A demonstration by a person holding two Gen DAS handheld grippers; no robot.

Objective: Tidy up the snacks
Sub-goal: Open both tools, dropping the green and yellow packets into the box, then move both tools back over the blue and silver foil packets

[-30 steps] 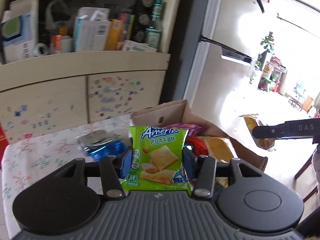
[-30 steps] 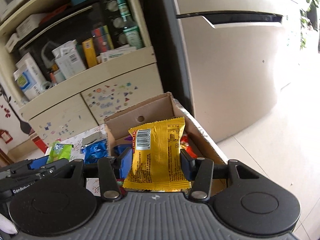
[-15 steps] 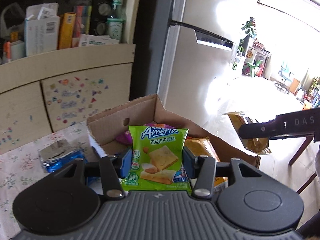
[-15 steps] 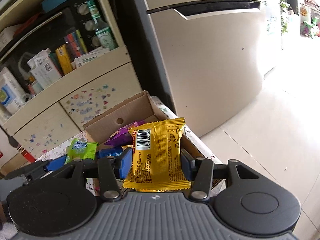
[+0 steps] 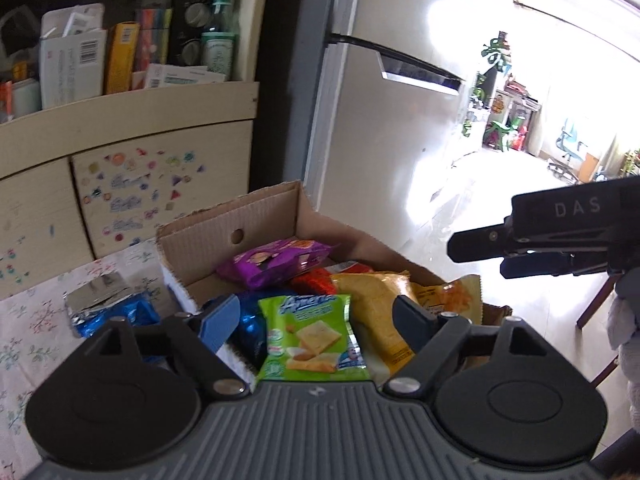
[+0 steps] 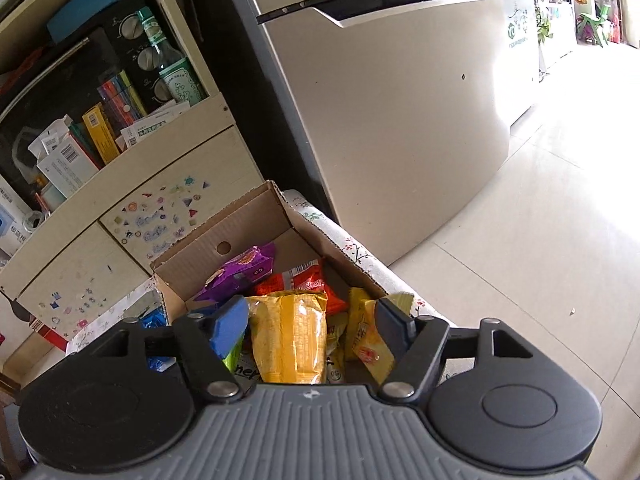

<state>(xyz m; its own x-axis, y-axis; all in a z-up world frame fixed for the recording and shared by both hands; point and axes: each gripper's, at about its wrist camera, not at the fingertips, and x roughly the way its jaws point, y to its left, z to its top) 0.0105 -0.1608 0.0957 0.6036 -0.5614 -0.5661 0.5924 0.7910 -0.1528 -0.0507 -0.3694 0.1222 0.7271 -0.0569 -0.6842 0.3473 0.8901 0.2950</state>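
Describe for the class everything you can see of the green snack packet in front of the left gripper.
The green snack packet is a small glossy pillow pouch with crimped top and bottom seams, white lettering near the top and a picture of square crackers. It faces the left wrist camera, roughly upright and slightly tilted, at the near end of the cardboard box, resting against a blue packet and a yellow packet. The left gripper has just been opening; its pads stand clear on either side, not pressing it.

This is a home kitchen area: a fridge [image 6: 384, 128] stands beside a cluttered shelf [image 6: 120, 148], with a microwave [image 6: 132, 60], a stickered cabinet [image 5: 160, 184], a tiled floor [image 6: 540, 260].
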